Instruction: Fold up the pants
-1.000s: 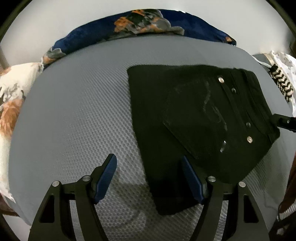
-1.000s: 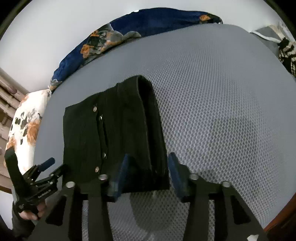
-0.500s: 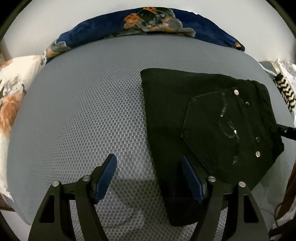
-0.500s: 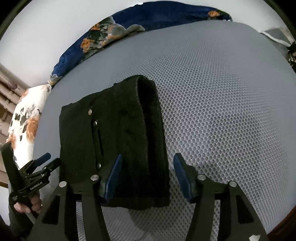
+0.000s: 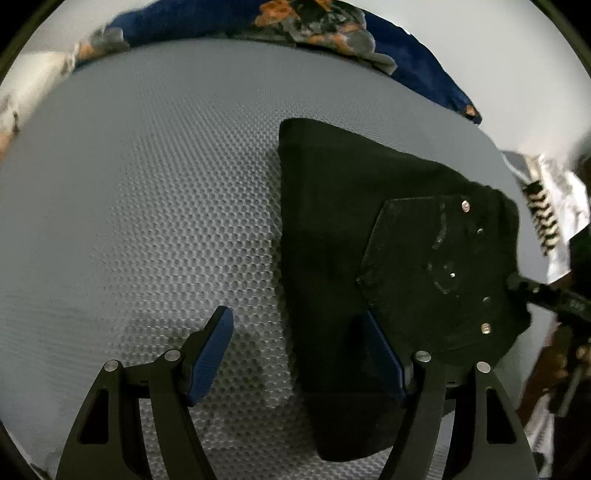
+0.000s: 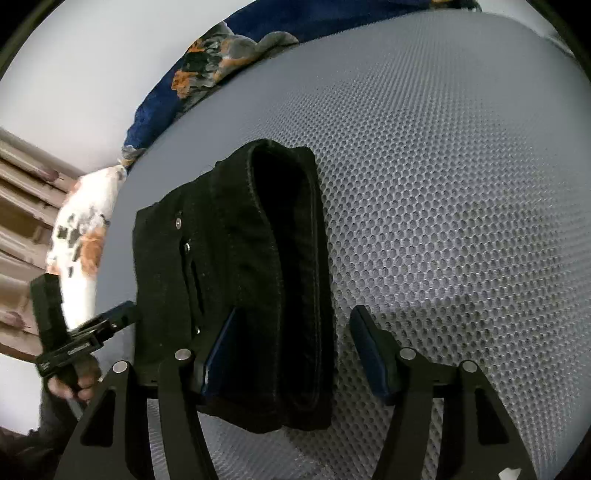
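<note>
The black pants (image 5: 354,236) lie folded into a compact stack on the grey mesh bed (image 5: 147,206), a back pocket with rivets on top. My left gripper (image 5: 299,354) is open at the stack's near left edge, holding nothing. In the right wrist view the pants (image 6: 258,258) show their folded edge with stacked layers. My right gripper (image 6: 295,354) is open, its jaws straddling the stack's near right edge. The left gripper's body (image 6: 92,328) shows at the stack's left side, and the right gripper's tip (image 5: 543,291) shows at its right side.
A blue floral blanket (image 5: 332,33) lies along the far edge of the bed. A white floral pillow (image 6: 85,236) sits at the left end. A black-and-white patterned cloth (image 5: 546,221) lies off the bed's right edge. Bare mesh surrounds the stack.
My right gripper has opened wider and let go of the folded edge. Both grippers have shifted slightly; the pants stay put on the bed.
</note>
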{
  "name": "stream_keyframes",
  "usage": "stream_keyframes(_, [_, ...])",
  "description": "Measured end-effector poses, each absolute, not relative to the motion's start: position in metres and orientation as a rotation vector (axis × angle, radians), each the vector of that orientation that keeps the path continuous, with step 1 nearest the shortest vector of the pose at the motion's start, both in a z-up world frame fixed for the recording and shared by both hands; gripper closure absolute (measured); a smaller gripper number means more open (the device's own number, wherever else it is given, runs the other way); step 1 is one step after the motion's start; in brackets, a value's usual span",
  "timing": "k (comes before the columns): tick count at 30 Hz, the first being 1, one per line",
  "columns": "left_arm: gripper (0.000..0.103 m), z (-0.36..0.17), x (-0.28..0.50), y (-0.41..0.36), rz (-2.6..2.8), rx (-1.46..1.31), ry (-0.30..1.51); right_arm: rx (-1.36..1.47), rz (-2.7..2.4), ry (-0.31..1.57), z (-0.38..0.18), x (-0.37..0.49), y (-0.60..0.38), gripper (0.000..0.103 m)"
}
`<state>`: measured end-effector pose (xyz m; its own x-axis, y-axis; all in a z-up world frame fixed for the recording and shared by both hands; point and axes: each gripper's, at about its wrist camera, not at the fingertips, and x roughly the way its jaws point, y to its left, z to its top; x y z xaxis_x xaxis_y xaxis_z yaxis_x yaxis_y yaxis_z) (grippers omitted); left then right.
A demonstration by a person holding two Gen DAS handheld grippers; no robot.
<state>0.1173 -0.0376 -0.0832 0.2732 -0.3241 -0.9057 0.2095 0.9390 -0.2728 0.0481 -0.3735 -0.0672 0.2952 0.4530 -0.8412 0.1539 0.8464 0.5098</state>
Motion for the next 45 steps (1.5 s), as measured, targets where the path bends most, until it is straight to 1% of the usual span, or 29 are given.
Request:
stream_keyframes(5, [0.030,-0.089,0.124,-0.030,-0.414,-0.193,1.275,0.657,0.300,1.284,-0.078,0.048,-0.386,0.042])
stream_keyframes(15, [0.030,-0.102,0.131,-0.023,-0.568,-0.407,1.313,0.877,0.388,1.276,-0.096,0.054,-0.412,0.044])
stream_keyframes(19, [0.030,-0.107,0.134,-0.020,-0.608,-0.468,1.323,0.904,0.442,1.279,-0.100,0.055,-0.416,0.044])
stream_keyframes(28, [0.030,-0.109,0.144,-0.018,-0.674,-0.510,1.313,0.903,0.547,1.293,-0.108,0.070,-0.405,0.046])
stream_keyframes(38, [0.030,-0.107,0.148,-0.036,-0.653,-0.485,1.272,0.903,0.545,1.248,-0.110,0.078,-0.389,0.048])
stream_keyframes(40, [0.031,-0.105,0.149,-0.043,-0.632,-0.472,1.271,0.902,0.524,1.239,-0.109,0.077,-0.386,0.050])
stream_keyframes(41, [0.032,-0.104,0.150,-0.051,-0.617,-0.453,1.266,0.894,0.503,1.236,-0.108,0.076,-0.385,0.054])
stream_keyframes(42, [0.037,-0.102,0.149,-0.060,-0.589,-0.410,1.256,0.884,0.486,1.232,-0.106,0.074,-0.383,0.059])
stream_keyframes(43, [0.044,-0.101,0.148,-0.063,-0.569,-0.375,1.248,0.878,0.471,1.228,-0.104,0.071,-0.383,0.061])
stream_keyframes(45, [0.051,-0.097,0.144,-0.073,-0.538,-0.299,1.227,0.893,0.445,1.219,-0.102,0.068,-0.382,0.069])
